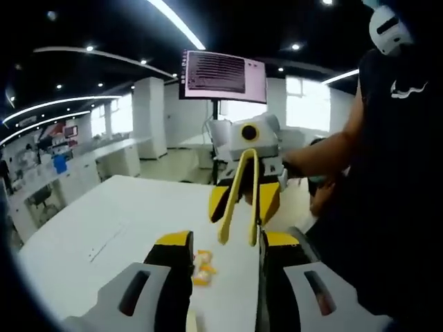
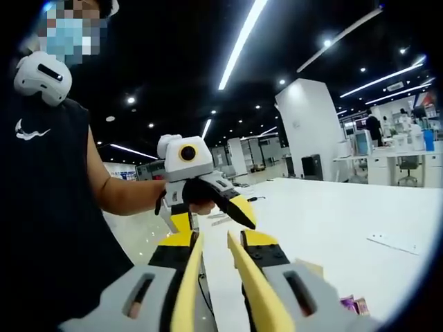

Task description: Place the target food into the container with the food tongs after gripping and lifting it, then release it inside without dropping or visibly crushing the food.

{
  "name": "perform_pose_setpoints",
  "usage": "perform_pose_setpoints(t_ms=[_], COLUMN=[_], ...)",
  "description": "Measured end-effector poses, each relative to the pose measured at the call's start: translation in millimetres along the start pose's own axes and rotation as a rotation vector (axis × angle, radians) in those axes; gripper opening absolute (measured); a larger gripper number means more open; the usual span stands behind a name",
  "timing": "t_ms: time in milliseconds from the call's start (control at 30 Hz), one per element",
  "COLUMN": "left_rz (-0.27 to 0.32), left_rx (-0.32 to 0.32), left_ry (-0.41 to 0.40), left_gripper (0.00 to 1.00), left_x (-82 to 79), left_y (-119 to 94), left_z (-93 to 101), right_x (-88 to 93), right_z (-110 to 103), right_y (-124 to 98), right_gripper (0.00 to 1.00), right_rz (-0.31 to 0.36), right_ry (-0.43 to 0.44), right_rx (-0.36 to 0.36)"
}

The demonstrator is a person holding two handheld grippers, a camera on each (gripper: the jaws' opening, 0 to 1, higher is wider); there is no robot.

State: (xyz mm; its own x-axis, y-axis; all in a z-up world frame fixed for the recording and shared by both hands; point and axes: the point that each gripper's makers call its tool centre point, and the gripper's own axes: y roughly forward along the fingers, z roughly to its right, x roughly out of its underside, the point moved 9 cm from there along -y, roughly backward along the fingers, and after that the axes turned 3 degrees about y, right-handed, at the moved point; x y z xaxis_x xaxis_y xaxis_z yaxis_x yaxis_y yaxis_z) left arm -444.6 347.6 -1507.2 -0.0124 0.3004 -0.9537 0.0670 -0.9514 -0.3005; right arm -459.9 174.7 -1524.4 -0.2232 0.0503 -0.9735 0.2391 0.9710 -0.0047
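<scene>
A small yellow-orange piece of food [image 1: 203, 268] lies on the white table [image 1: 118, 221], just inside my left gripper's [image 1: 228, 241] left jaw. That gripper is open, with a wide gap and nothing held. Facing it, my right gripper [image 1: 243, 204] is shut on yellow food tongs [image 1: 239, 200] that hang tips-down above the table, their arms apart and empty. In the right gripper view the tongs [image 2: 249, 283] run forward between my right gripper's [image 2: 218, 242] jaws. Beyond them my left gripper [image 2: 211, 218] is held in a hand.
A person in a dark shirt [image 1: 394, 194] stands close at the table's edge. A monitor [image 1: 221, 75] on a stand rises behind the table. Small pink-wrapped items [image 2: 353, 304] lie on the table [image 2: 332, 214] beside my right gripper. Office desks [image 1: 104, 159] stand farther back.
</scene>
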Motion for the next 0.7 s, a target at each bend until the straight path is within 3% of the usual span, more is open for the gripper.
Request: perform_pose_setpoints(t_ms=[233,400,500,700], left_rz=[0.083,0.073,0.098,0.097], left_rx=[0.072,0.098,0.117,0.125], left_ry=[-0.126,-0.140,-0.150,-0.153], left_gripper=[0.21,0.18,0.14,0.17], left_x=[1.5,3.6,2.3,-2.4], left_y=[-4,-3,-5,-6], left_z=[-1.5,-0.5,1.3,2.9], right_x=[-3.4,-10.9,-13.3,-16.2], right_z=[-3,-4,-5,-8], right_y=[-1,-3,-1,-2], right_gripper=[0.23,0.24,0.23,0.24], right_rz=[0.028,0.053,0.049,0.038], right_ry=[0.027,0.015,0.006,-0.005], right_rx=[-0.031,-0.031,-0.040,-0.053])
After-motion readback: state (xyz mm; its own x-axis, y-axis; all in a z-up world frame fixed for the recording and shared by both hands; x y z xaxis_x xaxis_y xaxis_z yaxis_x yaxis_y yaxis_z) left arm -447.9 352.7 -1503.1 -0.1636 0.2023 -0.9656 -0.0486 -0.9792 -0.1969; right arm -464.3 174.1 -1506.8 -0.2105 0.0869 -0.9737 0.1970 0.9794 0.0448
